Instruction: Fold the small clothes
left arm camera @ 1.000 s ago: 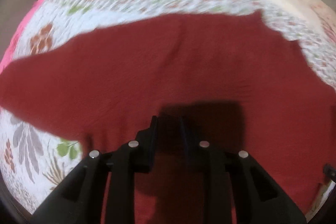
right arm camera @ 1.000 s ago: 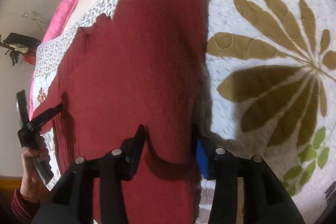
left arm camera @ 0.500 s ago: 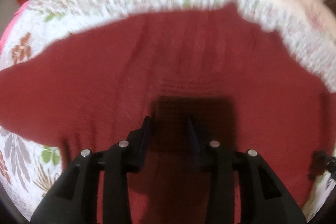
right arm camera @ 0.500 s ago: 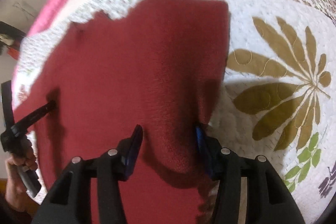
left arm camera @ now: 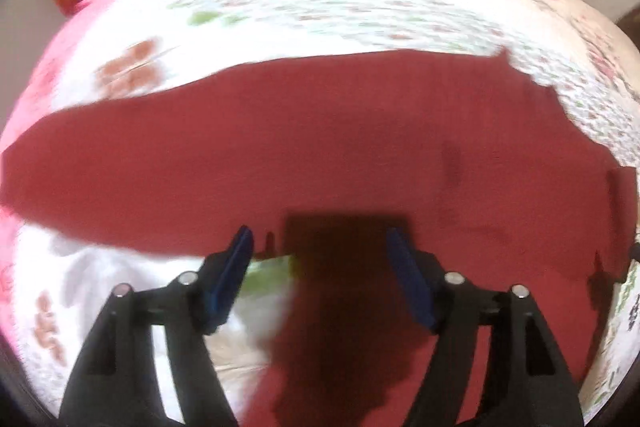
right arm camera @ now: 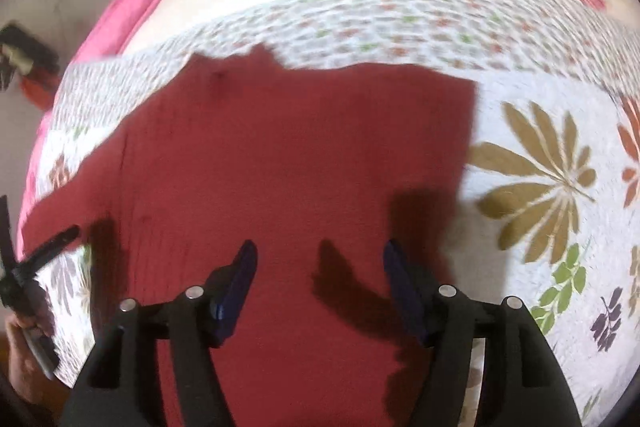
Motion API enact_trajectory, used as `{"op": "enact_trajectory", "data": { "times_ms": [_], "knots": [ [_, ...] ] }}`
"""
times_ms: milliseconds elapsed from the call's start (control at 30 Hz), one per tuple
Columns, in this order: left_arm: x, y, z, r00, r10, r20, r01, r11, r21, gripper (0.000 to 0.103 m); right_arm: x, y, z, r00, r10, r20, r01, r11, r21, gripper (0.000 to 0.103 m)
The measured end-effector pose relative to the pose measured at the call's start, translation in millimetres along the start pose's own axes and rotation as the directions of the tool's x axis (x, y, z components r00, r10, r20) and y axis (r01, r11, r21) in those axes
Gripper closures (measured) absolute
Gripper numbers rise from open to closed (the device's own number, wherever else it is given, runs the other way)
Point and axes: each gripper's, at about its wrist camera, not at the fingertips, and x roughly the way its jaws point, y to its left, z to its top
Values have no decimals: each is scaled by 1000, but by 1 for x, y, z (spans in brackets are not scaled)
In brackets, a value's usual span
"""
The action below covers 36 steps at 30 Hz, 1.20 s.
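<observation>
On the bed (right arm camera: 540,107), your left gripper (left arm camera: 320,259) and right gripper (right arm camera: 320,267) hang wide open, holding nothing; pinch the red top (right arm camera: 280,167) by its near edge.

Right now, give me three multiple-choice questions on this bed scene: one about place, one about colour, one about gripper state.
1. Where does the dark red garment lie?
A. spread on the floral quilt
B. on the floor
C. on a hanger

2. What colour is the big leaf motif beside the garment?
A. blue
B. olive brown
C. black

3. How do the right gripper jaws stand?
A. shut on the garment
B. shut, empty
C. open above the garment

Answers: 1 A, quilt shows around it; 2 B, olive fronds; 3 C, fingers are apart.
</observation>
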Motion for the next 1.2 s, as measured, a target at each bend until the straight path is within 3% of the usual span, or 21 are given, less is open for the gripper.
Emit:
{"op": "enact_trajectory", "data": {
  "times_ms": [133, 200, 433, 633, 900, 967, 1000, 1133, 1167, 1200],
  "knots": [
    [-10, 94, 0, 995, 97, -25, -100, 986, -137, 19, 11, 29, -1, 1000, 10, -21, -11, 999, -34, 32],
    [-15, 130, -3, 993, 111, -34, -116, 969, -219, 18, 17, 53, 0, 999, 33, -27, -34, 999, -38, 31],
    [-27, 262, -9, 981, 191, -29, -184, 877, -445, 18, 29, 105, -7, 998, 32, -51, -37, 994, -105, 28],
    [-6, 317, 2, 989, 140, -50, -146, 844, -517, 18, 41, 126, -6, 997, 28, -69, -35, 994, -104, 28],
    [-12, 344, 14, 997, 70, 7, -51, 783, -620, 17, 44, 140, -6, 997, 5, -72, -15, 990, -141, 28],
    [-18, 352, 15, 997, 65, 31, -30, 762, -647, 24, 44, 140, -6, 997, 4, -72, -14, 990, -142, 28],
    [-20, 358, 15, 997, 50, 50, -5, 761, -649, 37, 44, 140, -6, 997, 2, -72, -13, 990, -144, 28],
    [-12, 349, 18, 999, 33, 39, -1, 782, -623, 39, 43, 139, -7, 997, 1, -73, -11, 989, -145, 28],
    [-10, 352, 20, 999, 37, 30, -10, 779, -627, 42, 42, 138, -7, 997, 1, -71, -11, 989, -145, 28],
    [-7, 353, 19, 999, 30, 33, -2, 772, -635, 52, 41, 137, -7, 998, 1, -67, -11, 989, -144, 28]
  ]
}}
